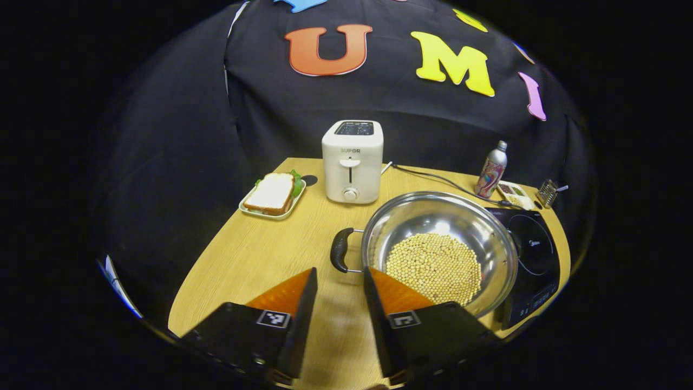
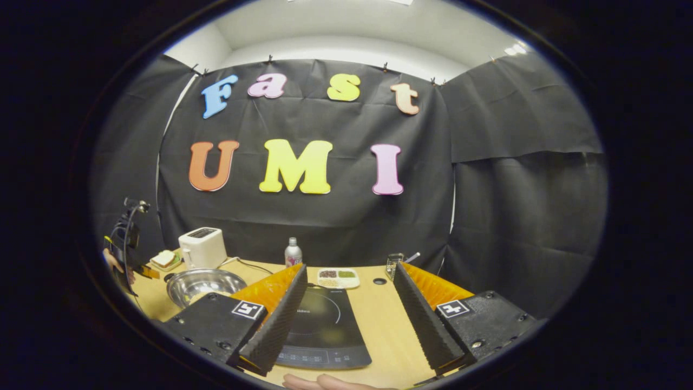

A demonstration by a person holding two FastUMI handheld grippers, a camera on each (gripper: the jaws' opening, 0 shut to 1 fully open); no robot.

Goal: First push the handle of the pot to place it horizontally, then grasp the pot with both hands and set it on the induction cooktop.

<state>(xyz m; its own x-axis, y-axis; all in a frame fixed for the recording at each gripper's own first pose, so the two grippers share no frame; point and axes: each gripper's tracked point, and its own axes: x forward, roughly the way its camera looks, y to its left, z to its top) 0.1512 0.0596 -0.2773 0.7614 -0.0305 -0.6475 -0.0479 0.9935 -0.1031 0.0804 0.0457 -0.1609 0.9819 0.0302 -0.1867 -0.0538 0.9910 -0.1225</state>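
Sitting on the wooden table, the steel pot of soybeans rests just left of the induction cooktop, its black handle facing the left gripper, whose jaws stand apart. A toaster, a sandwich tray and a bottle stand behind. Over the cooktop the right gripper hangs open, empty.

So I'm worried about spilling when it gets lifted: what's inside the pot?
The pot holds a layer of small pale round beans across its bottom, well below the rim. The left gripper's finger hides the near rim, and whatever lies under the beans can't be seen.
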